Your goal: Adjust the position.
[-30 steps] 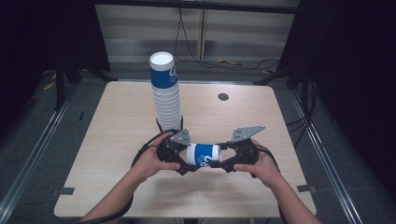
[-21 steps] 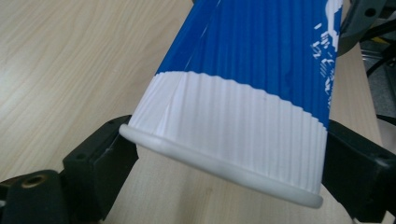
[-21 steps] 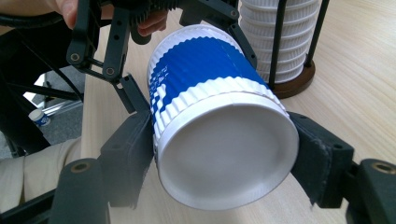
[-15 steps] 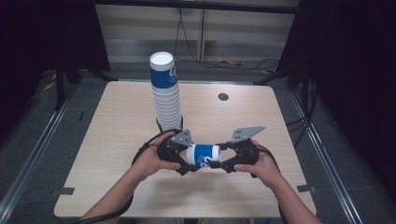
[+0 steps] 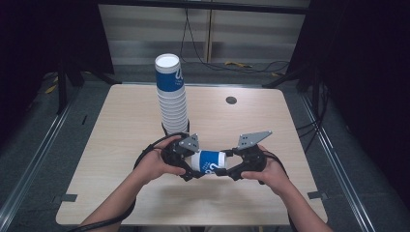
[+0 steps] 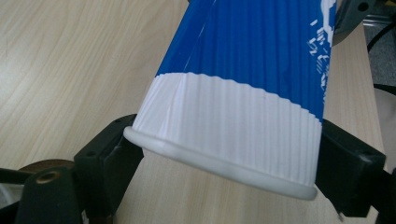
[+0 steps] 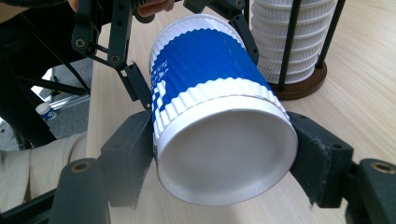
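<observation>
A blue and white ribbed paper cup (image 5: pixel 209 161) lies on its side in the air just above the near part of the wooden table (image 5: pixel 121 125), held between the two grippers. The left gripper (image 5: pixel 189 166) has just been closing its jaws, and in the left gripper view its black pads (image 6: pixel 109 156) now press on the white band just by the rolled rim of the cup, one on each side. The right gripper (image 5: pixel 226 166) pinches the other end: in the right gripper view its jaws stand on both sides of the closed white bottom of the cup, touching the wall there. So the cup is gripped at both ends, the rim end toward the left hand (image 5: pixel 153 164) and the bottom toward the right hand (image 5: pixel 271 170). Behind the hands, nearer the middle of the table, a tall stack of cups (image 5: pixel 171 94) of the same kind stands in a holder with thin black rods and a round brown base (image 7: pixel 299 86).
</observation>
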Demonstrator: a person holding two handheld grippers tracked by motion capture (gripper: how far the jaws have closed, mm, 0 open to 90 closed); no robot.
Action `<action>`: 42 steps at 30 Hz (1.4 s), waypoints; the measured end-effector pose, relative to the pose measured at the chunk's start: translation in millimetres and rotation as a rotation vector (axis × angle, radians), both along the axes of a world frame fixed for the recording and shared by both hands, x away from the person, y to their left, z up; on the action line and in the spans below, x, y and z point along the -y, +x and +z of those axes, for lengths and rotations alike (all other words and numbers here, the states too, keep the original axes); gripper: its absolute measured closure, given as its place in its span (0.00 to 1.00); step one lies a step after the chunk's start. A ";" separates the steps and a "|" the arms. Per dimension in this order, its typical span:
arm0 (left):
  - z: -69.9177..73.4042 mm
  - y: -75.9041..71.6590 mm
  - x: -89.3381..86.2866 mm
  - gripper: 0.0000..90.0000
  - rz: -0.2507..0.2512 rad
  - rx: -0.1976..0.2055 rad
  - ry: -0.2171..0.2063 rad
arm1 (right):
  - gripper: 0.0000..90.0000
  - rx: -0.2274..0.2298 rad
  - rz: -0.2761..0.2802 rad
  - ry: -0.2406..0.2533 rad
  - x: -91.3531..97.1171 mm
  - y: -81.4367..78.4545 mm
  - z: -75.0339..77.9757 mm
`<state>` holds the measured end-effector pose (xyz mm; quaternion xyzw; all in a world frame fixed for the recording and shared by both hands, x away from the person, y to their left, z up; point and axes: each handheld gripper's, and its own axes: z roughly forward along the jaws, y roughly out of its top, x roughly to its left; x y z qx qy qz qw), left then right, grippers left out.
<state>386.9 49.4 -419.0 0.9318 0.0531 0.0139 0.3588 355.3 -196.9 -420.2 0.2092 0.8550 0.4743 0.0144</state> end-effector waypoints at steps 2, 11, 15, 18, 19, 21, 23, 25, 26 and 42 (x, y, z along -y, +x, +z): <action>1.4 -0.5 -0.5 0.18 -0.001 -0.007 0.006 | 0.31 0.001 0.005 -0.002 -0.4 0.3 0.1; 6.2 -1.0 -1.1 0.19 -0.016 -0.010 0.046 | 0.29 0.009 0.024 -0.026 -3.9 -1.2 0.5; 6.7 -1.7 -0.2 0.19 -0.020 -0.011 0.071 | 0.26 0.011 0.019 -0.041 -4.6 -1.9 -0.9; 6.3 -0.6 0.3 0.19 -0.020 -0.014 0.091 | 0.26 0.005 0.022 -0.046 -5.1 -1.6 -3.0; 6.4 -0.5 0.4 0.19 -0.023 -0.016 0.097 | 0.26 0.007 0.022 -0.052 -5.3 -1.8 -3.3; 6.8 -0.6 0.4 0.19 -0.018 -0.017 0.094 | 0.25 0.006 0.025 -0.052 -5.8 -1.9 -3.9; 6.9 -0.2 0.2 0.19 -0.020 -0.021 0.102 | 0.24 0.009 0.024 -0.052 -5.8 -2.9 -4.2; 6.9 -0.4 0.2 0.19 -0.019 -0.025 0.112 | 0.24 0.011 0.024 -0.055 -5.7 -3.6 -4.4; 6.8 -0.3 0.3 0.19 -0.018 -0.024 0.112 | 0.24 0.014 0.024 -0.056 -5.5 -3.9 -4.3; 7.8 2.0 1.0 0.19 -0.017 -0.036 0.188 | 0.22 0.023 0.036 -0.103 -3.6 -4.8 0.5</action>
